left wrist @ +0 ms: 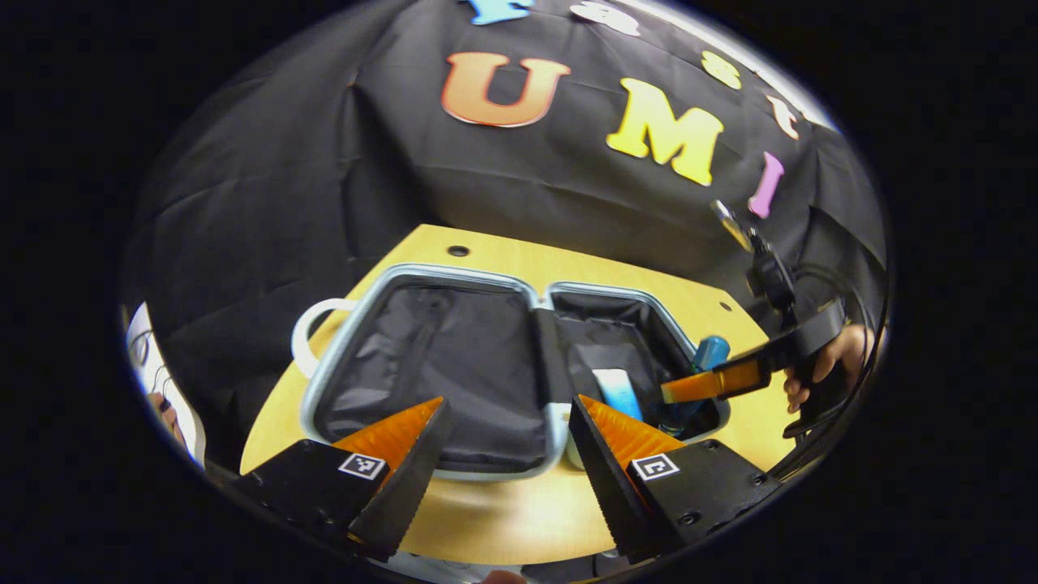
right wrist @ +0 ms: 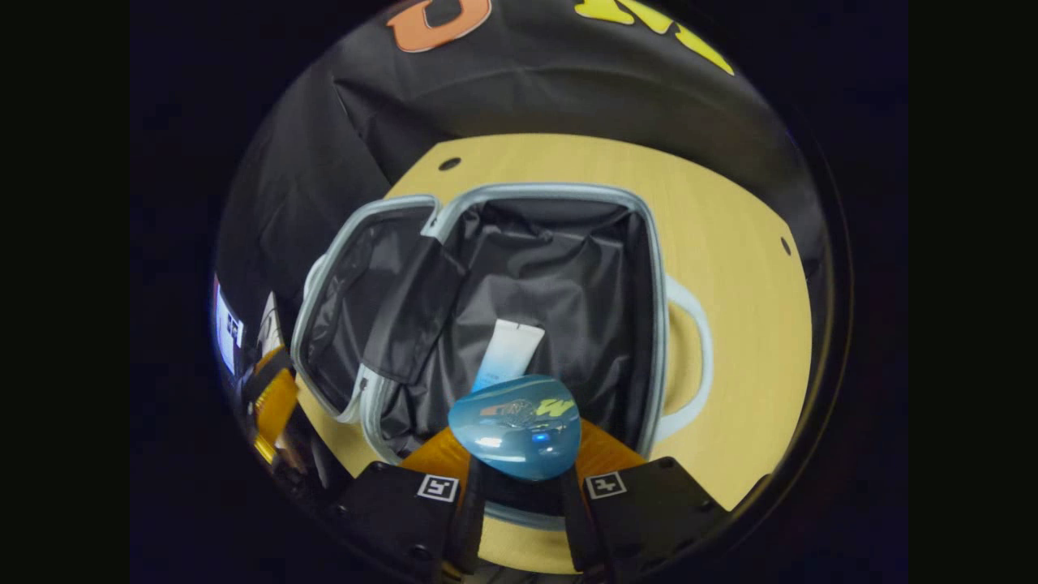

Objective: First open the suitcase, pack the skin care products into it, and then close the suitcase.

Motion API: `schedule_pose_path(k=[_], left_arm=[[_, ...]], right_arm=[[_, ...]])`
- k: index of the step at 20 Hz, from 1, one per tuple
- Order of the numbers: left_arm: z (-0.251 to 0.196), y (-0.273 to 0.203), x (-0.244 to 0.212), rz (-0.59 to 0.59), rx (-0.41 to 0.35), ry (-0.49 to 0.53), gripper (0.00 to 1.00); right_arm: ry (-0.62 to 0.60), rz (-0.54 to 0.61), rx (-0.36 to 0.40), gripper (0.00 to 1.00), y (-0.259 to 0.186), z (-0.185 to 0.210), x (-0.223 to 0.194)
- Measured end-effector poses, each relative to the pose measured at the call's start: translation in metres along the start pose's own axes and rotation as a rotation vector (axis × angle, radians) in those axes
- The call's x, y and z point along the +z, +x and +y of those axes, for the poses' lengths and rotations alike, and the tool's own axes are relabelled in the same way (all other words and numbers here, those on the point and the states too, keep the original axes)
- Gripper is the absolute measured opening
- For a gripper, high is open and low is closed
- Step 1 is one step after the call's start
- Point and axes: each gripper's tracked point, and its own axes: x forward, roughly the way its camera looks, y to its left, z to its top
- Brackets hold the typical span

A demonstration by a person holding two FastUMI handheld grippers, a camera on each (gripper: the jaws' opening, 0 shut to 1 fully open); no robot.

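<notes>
A pale-blue suitcase (left wrist: 405, 272) lies open on the wooden table (left wrist: 503, 511), both black-lined halves facing up. A white and blue tube (left wrist: 616, 389) rests in its right half. My left gripper (left wrist: 508, 401) is open with nothing between its fingers, hovering over the near rim at the hinge. My right gripper (left wrist: 689, 388) reaches in from the right, shut on a blue bottle (left wrist: 712, 353) held upright over the right half. In the right gripper view the blue bottle (right wrist: 515, 430) sits between the fingers of the right gripper (right wrist: 521, 456), above the suitcase (right wrist: 657, 324) and the tube (right wrist: 507, 353).
A hand (left wrist: 835, 353) holds the right gripper at the table's right edge. White handles (left wrist: 312, 324) stick out from both outer sides of the case. Bare table (right wrist: 730, 243) lies right of the suitcase. The left gripper (right wrist: 272, 405) is at that view's left edge.
</notes>
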Motion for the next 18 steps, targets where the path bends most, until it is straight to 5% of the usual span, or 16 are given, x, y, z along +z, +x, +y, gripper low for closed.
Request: schedule_pose_path(k=[8, 18], left_arm=[[0.109, -0.061, 0.015, -0.072, 0.207, -0.169, 0.96], [0.167, -0.04, 0.032, -0.137, 0.234, -0.503, 0.96]], right_arm=[[0.069, -0.005, -0.117, 0.42, 0.034, -0.013, 0.021], [0.097, -0.06, -0.117, 0.45, 0.02, -0.007, 0.038]])
